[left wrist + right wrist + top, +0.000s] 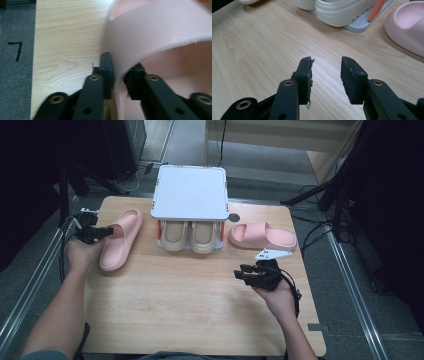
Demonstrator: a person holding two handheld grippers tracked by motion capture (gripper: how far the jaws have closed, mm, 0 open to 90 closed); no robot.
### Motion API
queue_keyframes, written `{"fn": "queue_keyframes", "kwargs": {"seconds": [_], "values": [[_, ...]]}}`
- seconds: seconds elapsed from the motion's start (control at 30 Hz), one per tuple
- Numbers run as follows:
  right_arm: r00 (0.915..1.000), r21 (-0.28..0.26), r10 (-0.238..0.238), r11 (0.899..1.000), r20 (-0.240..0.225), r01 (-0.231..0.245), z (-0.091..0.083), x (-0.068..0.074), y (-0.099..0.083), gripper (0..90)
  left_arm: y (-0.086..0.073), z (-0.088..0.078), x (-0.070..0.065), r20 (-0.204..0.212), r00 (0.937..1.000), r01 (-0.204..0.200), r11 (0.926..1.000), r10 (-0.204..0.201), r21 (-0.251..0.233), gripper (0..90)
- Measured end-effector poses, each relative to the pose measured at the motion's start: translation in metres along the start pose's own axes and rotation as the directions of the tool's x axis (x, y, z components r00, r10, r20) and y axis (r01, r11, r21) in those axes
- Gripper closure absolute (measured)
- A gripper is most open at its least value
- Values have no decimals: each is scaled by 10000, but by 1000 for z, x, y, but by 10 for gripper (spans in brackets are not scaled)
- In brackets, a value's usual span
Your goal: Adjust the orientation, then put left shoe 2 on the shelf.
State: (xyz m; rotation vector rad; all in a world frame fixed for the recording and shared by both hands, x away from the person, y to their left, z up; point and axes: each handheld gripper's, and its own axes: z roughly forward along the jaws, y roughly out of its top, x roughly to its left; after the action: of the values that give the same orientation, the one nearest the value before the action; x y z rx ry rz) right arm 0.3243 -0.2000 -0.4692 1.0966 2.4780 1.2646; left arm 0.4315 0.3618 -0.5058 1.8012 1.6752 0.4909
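1. Pink slipper (pixel 120 239) lies at the left of the high view, lengthwise on the bench (pixel 200 310), toe end toward the upper part of the frame, just left of the rack.
2. Left tongs (pixel 102 233) are on it right now: in the left gripper view the strap (pixel 155 32) runs between the two black pads, one outside, one inside the slipper's mouth. Narrow, clamped on the strap wall.
3. Risk one: that strap is soft and curved, and the bite looks shallow and near its edge. Lift fast and it may peel out of the pads, and the slipper drops back to the bench.
4. Risk two: held by one side, the slipper will likely hang and swing, so it could knock the white rack (pixel 190 192) or the cream slippers (pixel 189 236) on its lower shelf.
5. Right tongs (pixel 325 75) hover low over bare wood at the lower right of the high view, moderately open, holding nothing, touching nothing.
6. The second pink slipper (pixel 262 235) waits right of the rack, well apart from the first.
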Motion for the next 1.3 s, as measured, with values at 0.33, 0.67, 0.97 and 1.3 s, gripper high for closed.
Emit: {"fn": "queue_keyframes", "kwargs": {"seconds": [0.33,0.67,0.97,1.3], "values": [[10000,-35,-7,10000,-18,7,0,0,0,616,5,-3,-3,-269,9994,222,9993,-214,303,830],[9999,-37,-87,10000,-123,87,2,0,3,616,17,-20,-3,-254,9968,767,9953,-753,591,828],[9990,-10,-254,9997,-364,253,11,1,10,616,40,-36,-12,-371,9980,527,9964,-503,661,823],[9983,-8,-288,9996,-505,288,15,1,14,616,64,-49,-20,-341,9981,537,9955,-511,784,823]]}}
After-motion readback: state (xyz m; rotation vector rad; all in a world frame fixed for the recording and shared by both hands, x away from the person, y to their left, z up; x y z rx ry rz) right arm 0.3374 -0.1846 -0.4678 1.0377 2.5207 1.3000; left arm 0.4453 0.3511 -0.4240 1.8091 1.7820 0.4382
